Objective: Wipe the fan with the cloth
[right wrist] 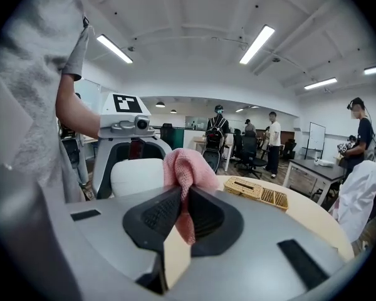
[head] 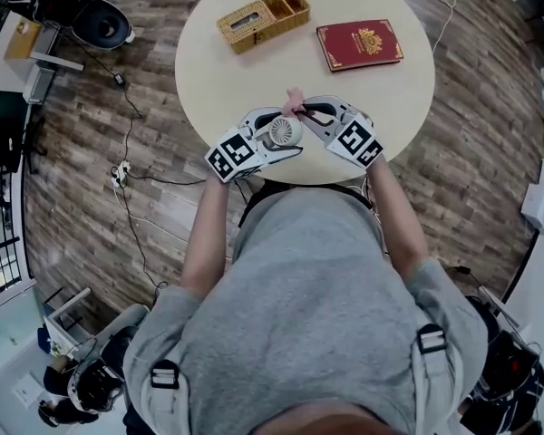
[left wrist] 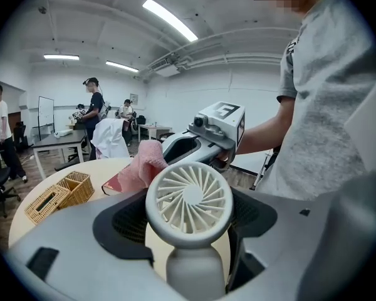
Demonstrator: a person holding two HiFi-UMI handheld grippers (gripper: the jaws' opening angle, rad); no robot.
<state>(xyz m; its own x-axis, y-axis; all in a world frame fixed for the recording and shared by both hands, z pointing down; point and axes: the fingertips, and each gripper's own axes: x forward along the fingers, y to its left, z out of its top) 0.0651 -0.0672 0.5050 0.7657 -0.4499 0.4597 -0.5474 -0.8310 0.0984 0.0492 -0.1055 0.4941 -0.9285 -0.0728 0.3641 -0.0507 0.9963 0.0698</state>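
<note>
A small white handheld fan is held over the round table's near edge, and my left gripper is shut on it. In the left gripper view the fan's round grille faces the camera between the dark pads. My right gripper is shut on a pink cloth, which bunches up just beyond the fan. The right gripper view shows the cloth pinched between the pads and touching the fan's white back.
A wicker basket and a red book lie at the far side of the beige table. Cables run over the wood floor at the left. People and desks stand in the room behind.
</note>
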